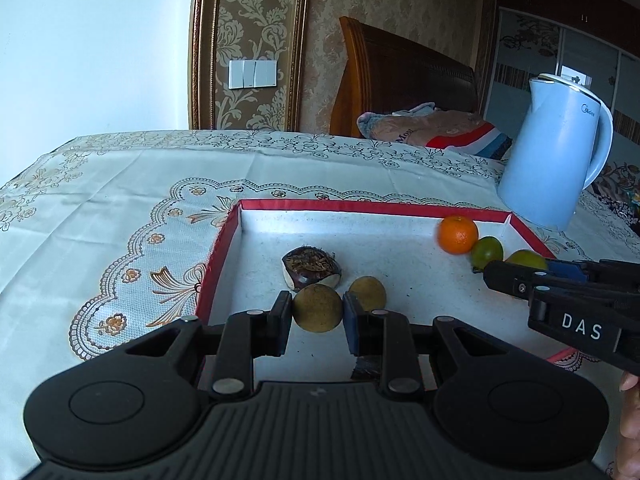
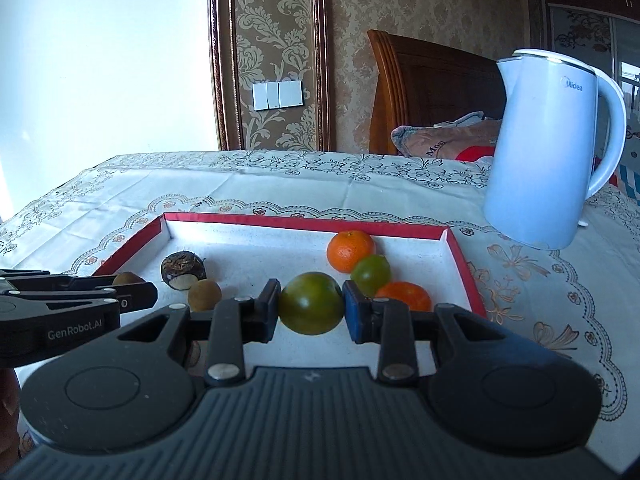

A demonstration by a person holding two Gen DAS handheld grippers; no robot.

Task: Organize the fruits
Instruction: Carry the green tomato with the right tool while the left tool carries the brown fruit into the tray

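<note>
The left gripper [image 1: 317,308] clamps a brown fruit [image 1: 317,307] over the red-rimmed tray [image 1: 218,256]. The right gripper [image 2: 310,304] grips a green citrus [image 2: 310,302] beside the tray's oranges [image 2: 350,250], probably sorting by kind.

Left gripper [image 1: 317,312] and right gripper [image 2: 311,305] tilt downward, each's jaws clamped on a fruit.

Tray [image 2: 460,256] holding: two orange tangerines [image 2: 351,251], two green citrus fruits [image 2: 371,275], two brown longans [image 1: 317,308], one dark husk [image 1: 312,269].
</note>
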